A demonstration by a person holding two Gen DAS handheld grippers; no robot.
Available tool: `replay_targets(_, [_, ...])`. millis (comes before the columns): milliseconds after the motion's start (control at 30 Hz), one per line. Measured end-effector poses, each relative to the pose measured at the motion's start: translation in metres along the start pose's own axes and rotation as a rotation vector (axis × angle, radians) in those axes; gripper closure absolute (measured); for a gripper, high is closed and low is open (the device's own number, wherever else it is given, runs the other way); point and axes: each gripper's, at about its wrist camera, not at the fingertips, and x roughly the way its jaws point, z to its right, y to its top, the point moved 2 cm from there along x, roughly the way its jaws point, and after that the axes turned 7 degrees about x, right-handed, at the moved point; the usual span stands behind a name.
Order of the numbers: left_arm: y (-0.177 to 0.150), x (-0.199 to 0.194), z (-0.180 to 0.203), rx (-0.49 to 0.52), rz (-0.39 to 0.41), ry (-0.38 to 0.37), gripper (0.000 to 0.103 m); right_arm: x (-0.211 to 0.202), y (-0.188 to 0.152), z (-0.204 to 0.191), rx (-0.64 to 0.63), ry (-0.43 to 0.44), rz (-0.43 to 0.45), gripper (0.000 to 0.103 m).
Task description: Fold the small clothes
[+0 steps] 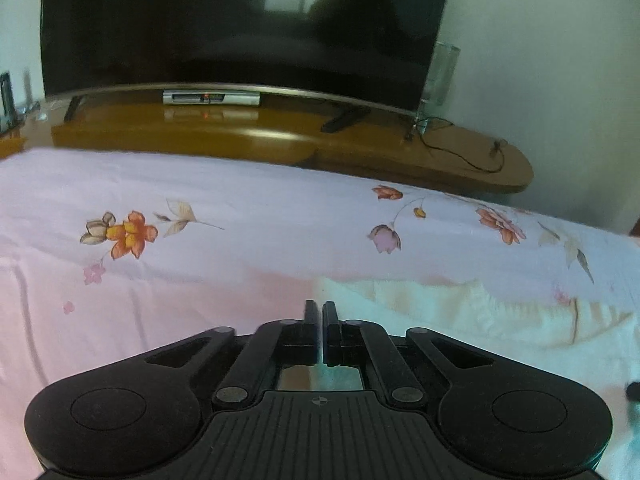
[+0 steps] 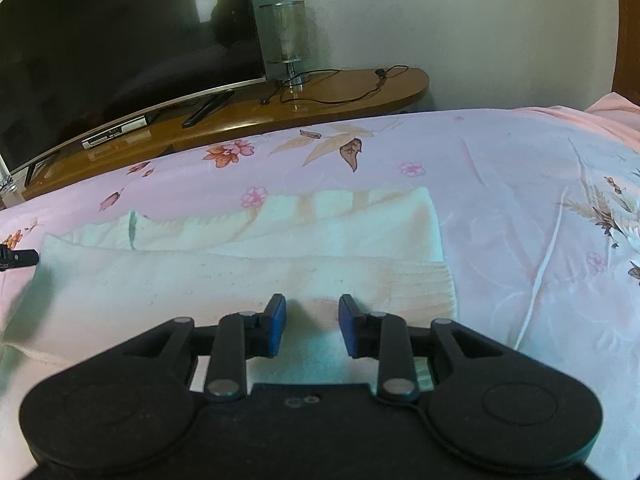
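A cream knitted garment [image 2: 240,276] lies folded flat on the pink floral bedsheet [image 2: 500,200], its ribbed hem to the right. My right gripper [image 2: 312,310] hovers over the garment's near edge with its blue pads [image 2: 278,320] apart and nothing pinched between them. In the left wrist view the garment [image 1: 460,316] spreads to the right of my left gripper [image 1: 320,308], whose black fingers are shut with no cloth visible between them. The left gripper's tip [image 2: 20,258] also shows beside the garment's left edge in the right wrist view.
Beyond the bed stands a wooden TV bench [image 1: 280,136] with a large dark television [image 1: 240,20], a silver set-top box [image 1: 211,98], a glass lamp [image 2: 284,36] and a loose black cable [image 2: 344,88]. A pink cloth [image 2: 616,116] lies at the bed's far right.
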Motion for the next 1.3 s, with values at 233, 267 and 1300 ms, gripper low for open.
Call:
replay_targets(233, [-0.002, 0.004, 0.007, 0.033, -0.025, -0.029, 0.001, -0.001, 0.001, 0.001, -0.006, -0.001, 0.003, 0.072])
replay_targets(267, [-0.003, 0.006, 0.006, 0.017, -0.030, -0.063, 0.013, 0.000, 0.001, 0.001, -0.007, 0.000, 0.001, 0.072])
replay_targets(1300, [-0.059, -0.046, 0.036, 0.180, -0.004, -0.099, 0.090, -0.017, -0.001, 0.014, 0.015, 0.015, -0.009, 0.074])
